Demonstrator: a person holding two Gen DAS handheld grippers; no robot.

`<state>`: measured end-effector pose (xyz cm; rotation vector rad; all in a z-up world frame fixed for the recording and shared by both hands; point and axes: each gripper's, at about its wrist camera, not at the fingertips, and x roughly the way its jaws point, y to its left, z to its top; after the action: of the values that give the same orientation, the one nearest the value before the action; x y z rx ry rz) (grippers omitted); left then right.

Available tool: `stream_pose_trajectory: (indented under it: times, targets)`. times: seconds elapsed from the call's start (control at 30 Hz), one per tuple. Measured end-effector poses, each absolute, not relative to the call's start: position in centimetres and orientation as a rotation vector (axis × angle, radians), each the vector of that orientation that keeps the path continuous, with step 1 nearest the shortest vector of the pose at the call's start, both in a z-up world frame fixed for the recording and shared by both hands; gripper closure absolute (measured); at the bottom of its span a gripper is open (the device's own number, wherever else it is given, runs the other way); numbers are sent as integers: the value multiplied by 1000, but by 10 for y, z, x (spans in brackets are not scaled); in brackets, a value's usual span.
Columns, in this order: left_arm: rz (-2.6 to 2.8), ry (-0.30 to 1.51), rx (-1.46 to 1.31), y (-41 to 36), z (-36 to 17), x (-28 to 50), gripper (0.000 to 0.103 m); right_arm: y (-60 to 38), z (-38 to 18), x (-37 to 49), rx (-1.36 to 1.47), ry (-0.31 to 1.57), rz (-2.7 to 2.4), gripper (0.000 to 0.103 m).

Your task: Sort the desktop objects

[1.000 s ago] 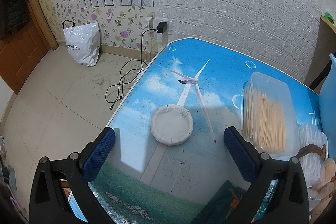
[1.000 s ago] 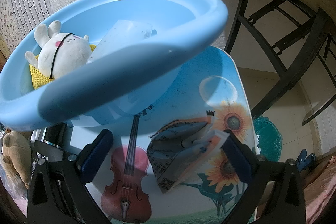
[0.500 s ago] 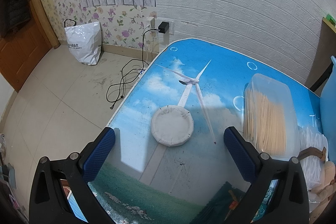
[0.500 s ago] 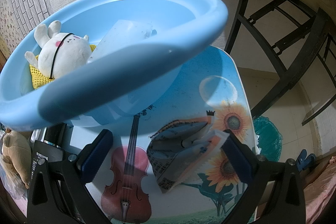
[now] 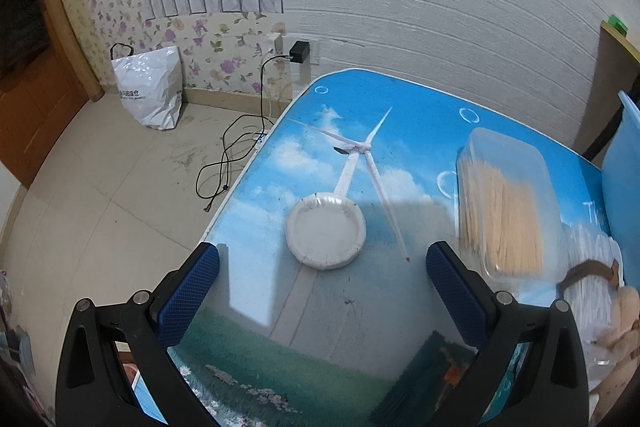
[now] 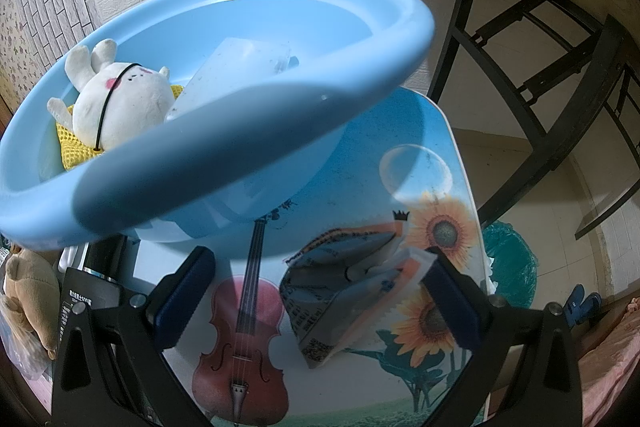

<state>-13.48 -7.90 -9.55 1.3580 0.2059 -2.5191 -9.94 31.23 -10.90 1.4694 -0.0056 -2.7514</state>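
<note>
In the left wrist view my left gripper [image 5: 322,281] is open and empty above the printed tabletop [image 5: 420,131]. A stack of white paper plates [image 5: 326,231] lies just beyond its fingertips. A clear box of wooden sticks [image 5: 506,207] stands to the right. In the right wrist view my right gripper [image 6: 318,291] is open and empty over a crumpled snack packet [image 6: 352,283]. A big light-blue basin [image 6: 224,131] holds a white plush rabbit [image 6: 120,99], a yellow net and a clear box.
A brown plush toy [image 5: 620,319] and a bag of white items [image 5: 592,267] sit at the table's right in the left view. A dark packet [image 5: 424,383] lies near the front edge. A black device [image 6: 86,303] lies left of the right gripper. A wooden shelf with black frame [image 6: 540,7] stands beyond the table.
The left gripper has drifted slightly, shifting the view a little to the right and up. The right gripper view is unchanged.
</note>
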Motion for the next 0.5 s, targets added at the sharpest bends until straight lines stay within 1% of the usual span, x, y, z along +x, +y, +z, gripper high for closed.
stream_pose_trajectory:
  times: [0.5]
  targets:
    - [-2659, 112, 1434, -82, -95, -132, 0, 312, -109, -99, 1469, -5, -2752, 0]
